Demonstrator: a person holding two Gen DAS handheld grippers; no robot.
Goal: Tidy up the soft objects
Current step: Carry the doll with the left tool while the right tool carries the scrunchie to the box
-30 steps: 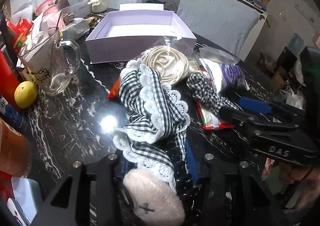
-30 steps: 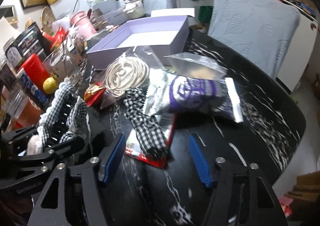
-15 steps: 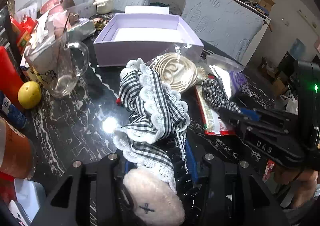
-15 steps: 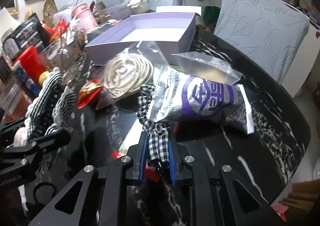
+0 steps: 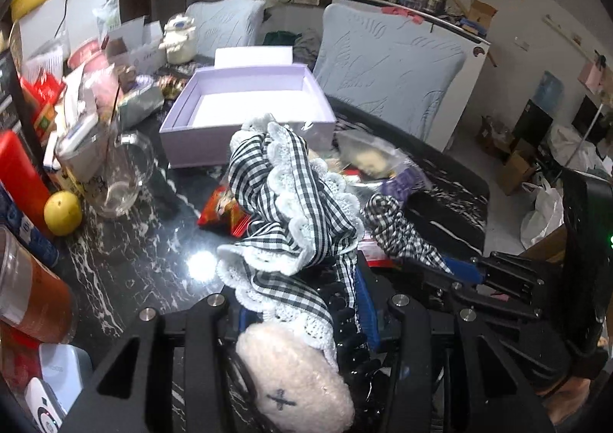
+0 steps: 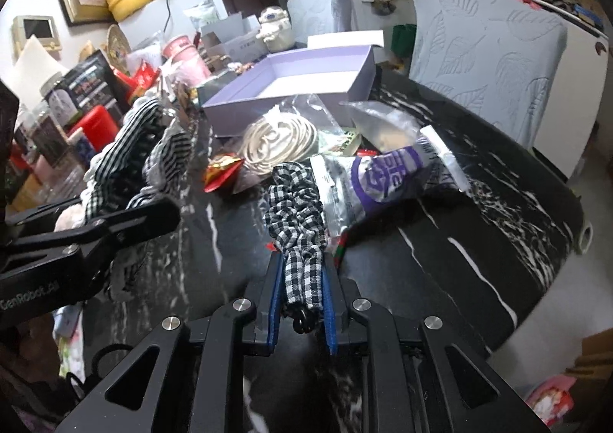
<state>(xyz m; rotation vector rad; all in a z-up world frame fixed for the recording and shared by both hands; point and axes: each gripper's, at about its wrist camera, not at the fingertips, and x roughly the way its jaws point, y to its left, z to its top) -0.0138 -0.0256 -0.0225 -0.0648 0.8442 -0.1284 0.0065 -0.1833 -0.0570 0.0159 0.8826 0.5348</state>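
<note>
On my left wrist feed the left gripper [image 5: 302, 312] is clamped on a lace-trimmed gingham hair bow [image 5: 291, 210], its blue pads pressed into the cloth and the bow's ruffles standing up in front of the lens; a fuzzy pink pad [image 5: 295, 379] with a stitched cross sits at the bottom of that bundle, right against the gripper body. On my right wrist feed the right gripper [image 6: 302, 287] is closed on a small-check gingham scrunchie [image 6: 299, 218], the fabric pinched between the two blue pads and its far end lying against the silver-and-purple snack bag [image 6: 387, 176] on the black marble table [image 6: 479, 226]. Beyond the scrunchie I see a cream coiled item in clear wrap [image 6: 283, 138], a red wrapper [image 6: 222, 172] beside it, and behind them the open lilac box [image 6: 299, 88], with only its white floor showing. From the left camera the same box [image 5: 249, 107] sits straight ahead past the bow, a glass mug [image 5: 115, 172] and a yellow fruit [image 5: 63, 212] stand off to the left among the clutter, and the right gripper [image 5: 456, 272] comes in from the right with the scrunchie [image 5: 398, 230] in its grip, near the bow but not touching it as far as I can tell
</note>
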